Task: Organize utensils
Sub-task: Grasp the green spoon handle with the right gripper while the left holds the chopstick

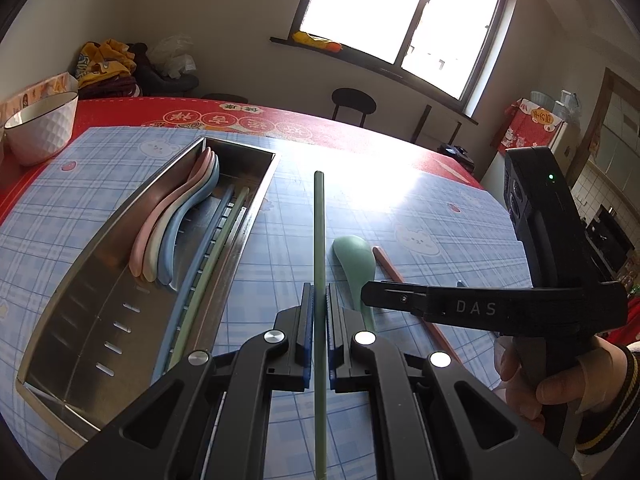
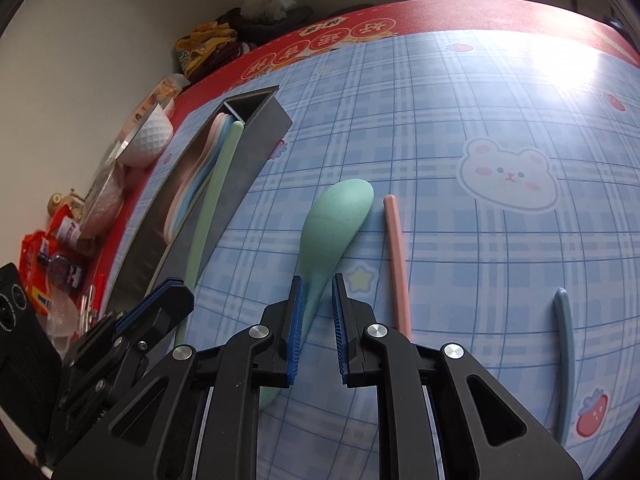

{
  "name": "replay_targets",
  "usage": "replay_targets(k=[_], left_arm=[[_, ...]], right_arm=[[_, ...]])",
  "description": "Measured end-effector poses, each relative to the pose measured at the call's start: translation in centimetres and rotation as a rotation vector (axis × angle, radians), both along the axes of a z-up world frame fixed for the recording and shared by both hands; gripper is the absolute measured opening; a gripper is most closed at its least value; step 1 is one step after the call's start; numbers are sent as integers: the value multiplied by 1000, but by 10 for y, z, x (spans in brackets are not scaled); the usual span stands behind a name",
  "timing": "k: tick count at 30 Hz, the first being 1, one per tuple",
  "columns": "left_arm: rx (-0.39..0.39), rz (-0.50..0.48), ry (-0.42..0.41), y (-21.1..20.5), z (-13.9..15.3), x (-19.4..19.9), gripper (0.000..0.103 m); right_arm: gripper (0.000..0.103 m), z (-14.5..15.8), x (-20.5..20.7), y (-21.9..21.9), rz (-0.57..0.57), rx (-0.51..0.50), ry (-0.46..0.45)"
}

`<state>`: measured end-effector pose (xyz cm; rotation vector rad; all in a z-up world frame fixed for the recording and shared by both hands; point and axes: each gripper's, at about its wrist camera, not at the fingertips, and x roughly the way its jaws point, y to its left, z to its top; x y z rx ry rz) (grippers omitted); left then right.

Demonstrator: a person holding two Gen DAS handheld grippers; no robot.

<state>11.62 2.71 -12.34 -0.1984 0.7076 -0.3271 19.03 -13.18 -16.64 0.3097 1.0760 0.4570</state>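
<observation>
Over the blue-checked worktop (image 2: pixel 460 92), left gripper (image 1: pixel 319 300) is clamped on 1 green chopstick (image 1: pixel 319 220); right gripper (image 2: pixel 317 308) sits slack around the mint-green plastic spoon (image 2: pixel 336 220).

My black grippers have blue pads (image 2: pixel 295 320). The mat (image 2: pixel 440 120) is blue plaid with white bears and red strawberries, over a red tablecloth (image 1: pixel 120 114). The spoon (image 2: pixel 336 224) is mint green, one chopstick (image 2: pixel 396 264) pink, another (image 1: pixel 319 240) green.
</observation>
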Motion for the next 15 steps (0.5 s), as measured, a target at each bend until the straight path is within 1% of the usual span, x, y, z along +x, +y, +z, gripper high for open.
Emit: replay_targets(k=[3,7,12,15], left_arm=[[-7,2,4,1,0,1,6],[-12,3,6,3,0,2,6],[-12,4,7,4,0,2,6],[-14,6,9,4,0,2,6]], right_arm=[[21,0,6,1,-10,23,13],[29,0,12,5,-16,44,16],[29,2,14,14,-13,1,-14],[28,5,12,23,9,-74,-49]])
